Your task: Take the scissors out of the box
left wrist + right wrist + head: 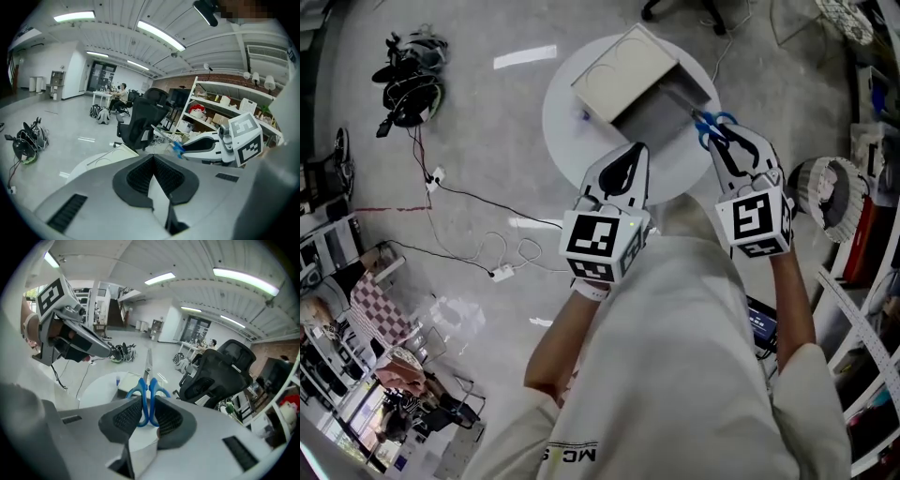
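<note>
Blue-handled scissors (pixel 713 126) are held off the table, above the right end of the box; my right gripper (pixel 724 134) is shut on their handles. In the right gripper view the handles (pixel 148 402) sit pinched between the pads and the blades point up and away. The box (pixel 630 73) lies on the round white table (pixel 567 127), its beige lid up and its grey inside (pixel 659 117) showing. My left gripper (pixel 631 157) hovers over the table's near edge, shut with nothing in it. In the left gripper view its pads (pixel 140 176) meet, with the right gripper (pixel 187 146) and scissors (pixel 177 149) beyond.
A small blue item (pixel 584 116) lies on the table left of the box. Cables and a power strip (pixel 502 273) trail over the floor at left, near a pile of black gear (pixel 411 75). Shelves (pixel 872 234) stand close on the right. A black office chair (pixel 220 373) stands beyond the table.
</note>
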The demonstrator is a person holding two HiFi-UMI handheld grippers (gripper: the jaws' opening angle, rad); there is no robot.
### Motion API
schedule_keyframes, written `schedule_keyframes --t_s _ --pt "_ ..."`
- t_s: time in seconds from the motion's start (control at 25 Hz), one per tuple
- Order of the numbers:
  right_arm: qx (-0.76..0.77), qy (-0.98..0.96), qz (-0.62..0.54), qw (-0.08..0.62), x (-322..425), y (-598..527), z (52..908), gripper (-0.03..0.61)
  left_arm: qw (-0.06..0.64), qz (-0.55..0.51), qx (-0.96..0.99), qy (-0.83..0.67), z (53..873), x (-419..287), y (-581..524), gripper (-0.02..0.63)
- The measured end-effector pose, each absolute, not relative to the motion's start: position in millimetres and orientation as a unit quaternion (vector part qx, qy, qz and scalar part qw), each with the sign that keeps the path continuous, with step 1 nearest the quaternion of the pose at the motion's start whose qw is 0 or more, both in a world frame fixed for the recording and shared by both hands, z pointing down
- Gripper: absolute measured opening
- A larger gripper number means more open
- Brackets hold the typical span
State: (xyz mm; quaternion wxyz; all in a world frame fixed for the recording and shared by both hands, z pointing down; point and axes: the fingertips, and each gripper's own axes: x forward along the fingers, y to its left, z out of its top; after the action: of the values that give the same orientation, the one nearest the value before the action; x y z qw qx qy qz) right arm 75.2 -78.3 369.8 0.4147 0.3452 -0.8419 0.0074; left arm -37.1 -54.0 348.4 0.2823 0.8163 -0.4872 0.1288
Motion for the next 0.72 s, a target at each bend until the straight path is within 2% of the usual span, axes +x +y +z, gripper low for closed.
schedule_keyframes --t_s 0.36,0.72 --pt "0.406 -0.857 0.049 0.314 89 -63 325 0.144 0.263 0.112 0.821 -0.494 321 -42 -40 0.011" --pt "0.439 -0.873 0.044 0.207 109 -45 268 0.144 0.233 0.082 0.828 -0.504 282 -42 -37 0.011"
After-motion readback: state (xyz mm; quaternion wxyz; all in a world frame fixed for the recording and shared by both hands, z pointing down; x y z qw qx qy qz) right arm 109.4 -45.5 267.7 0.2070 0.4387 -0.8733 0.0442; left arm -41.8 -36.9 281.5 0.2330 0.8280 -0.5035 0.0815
